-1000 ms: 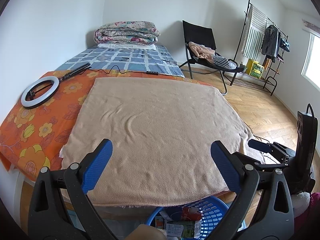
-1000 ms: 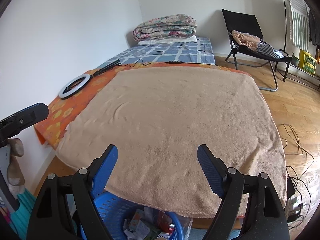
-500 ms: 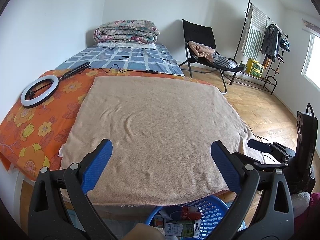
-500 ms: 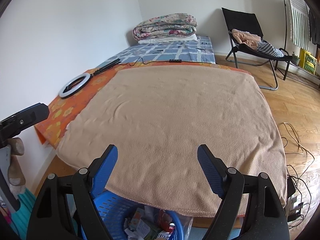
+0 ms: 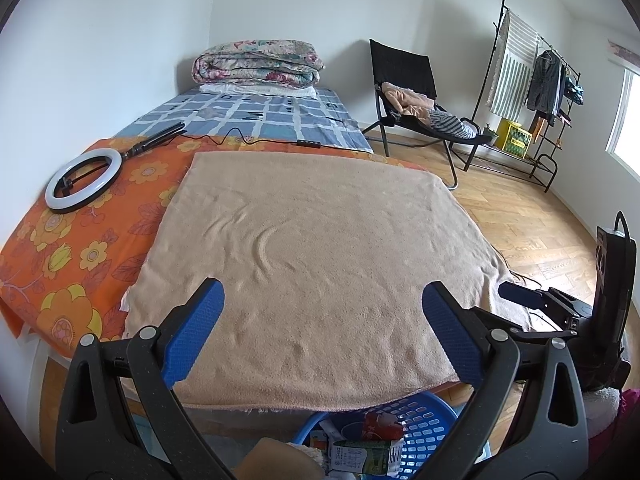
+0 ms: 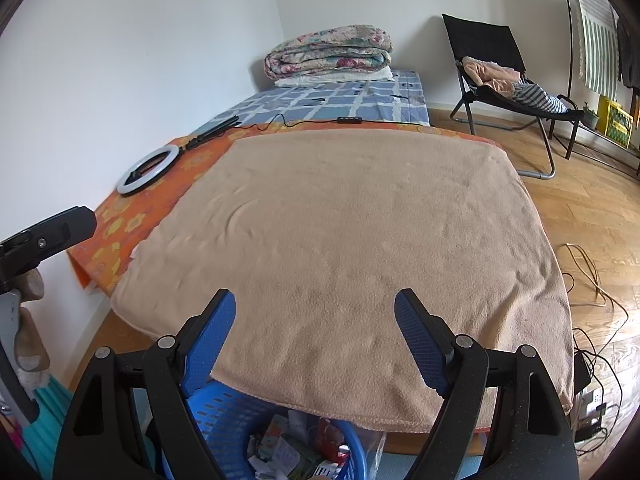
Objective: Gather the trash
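Below both tongs sits a blue basket [image 5: 420, 428] of trash [image 6: 288, 452]. Left tongs [image 5: 320, 332] and right tongs [image 6: 314, 336] gape wide, empty, above the beige blanket [image 6: 360, 248].

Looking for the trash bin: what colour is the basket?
Blue basket, perforated sides; clearest in the right wrist view.

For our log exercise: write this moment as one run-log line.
left gripper: open, empty | right gripper: open, empty | blue basket: holds trash | tan blanket: bare
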Tool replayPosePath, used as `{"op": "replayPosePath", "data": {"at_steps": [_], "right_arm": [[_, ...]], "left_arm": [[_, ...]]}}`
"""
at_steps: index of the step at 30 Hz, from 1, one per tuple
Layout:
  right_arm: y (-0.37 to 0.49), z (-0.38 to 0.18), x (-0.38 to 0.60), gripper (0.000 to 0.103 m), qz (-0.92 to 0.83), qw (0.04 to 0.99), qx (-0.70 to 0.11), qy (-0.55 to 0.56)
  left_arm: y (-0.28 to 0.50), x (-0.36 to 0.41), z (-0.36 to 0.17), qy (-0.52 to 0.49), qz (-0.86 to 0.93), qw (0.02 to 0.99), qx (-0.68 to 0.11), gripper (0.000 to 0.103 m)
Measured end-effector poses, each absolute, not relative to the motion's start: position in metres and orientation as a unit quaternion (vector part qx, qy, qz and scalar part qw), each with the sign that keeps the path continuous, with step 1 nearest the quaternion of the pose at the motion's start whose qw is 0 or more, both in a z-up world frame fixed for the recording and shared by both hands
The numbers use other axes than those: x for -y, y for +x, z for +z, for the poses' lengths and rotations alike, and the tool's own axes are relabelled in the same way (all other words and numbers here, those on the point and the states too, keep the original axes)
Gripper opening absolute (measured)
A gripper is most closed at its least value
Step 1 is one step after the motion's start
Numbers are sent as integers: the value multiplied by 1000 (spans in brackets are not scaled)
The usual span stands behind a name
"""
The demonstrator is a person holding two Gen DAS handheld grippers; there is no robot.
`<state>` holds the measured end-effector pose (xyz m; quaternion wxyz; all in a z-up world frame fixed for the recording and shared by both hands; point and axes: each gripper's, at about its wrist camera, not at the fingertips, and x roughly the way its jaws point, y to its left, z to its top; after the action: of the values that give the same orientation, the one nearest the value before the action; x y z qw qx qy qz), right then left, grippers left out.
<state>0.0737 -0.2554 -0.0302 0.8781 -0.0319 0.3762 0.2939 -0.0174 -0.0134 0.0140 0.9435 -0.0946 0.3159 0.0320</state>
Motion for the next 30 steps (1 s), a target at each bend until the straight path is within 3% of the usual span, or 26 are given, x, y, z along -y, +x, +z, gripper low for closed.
{"op": "replayPosePath", "data": {"at_steps": [30], "right_arm": [[72, -31, 255, 82, 292, 879, -376, -34]], "left_arm": [[-17, 8, 15, -102, 47, 941, -318, 102]]}}
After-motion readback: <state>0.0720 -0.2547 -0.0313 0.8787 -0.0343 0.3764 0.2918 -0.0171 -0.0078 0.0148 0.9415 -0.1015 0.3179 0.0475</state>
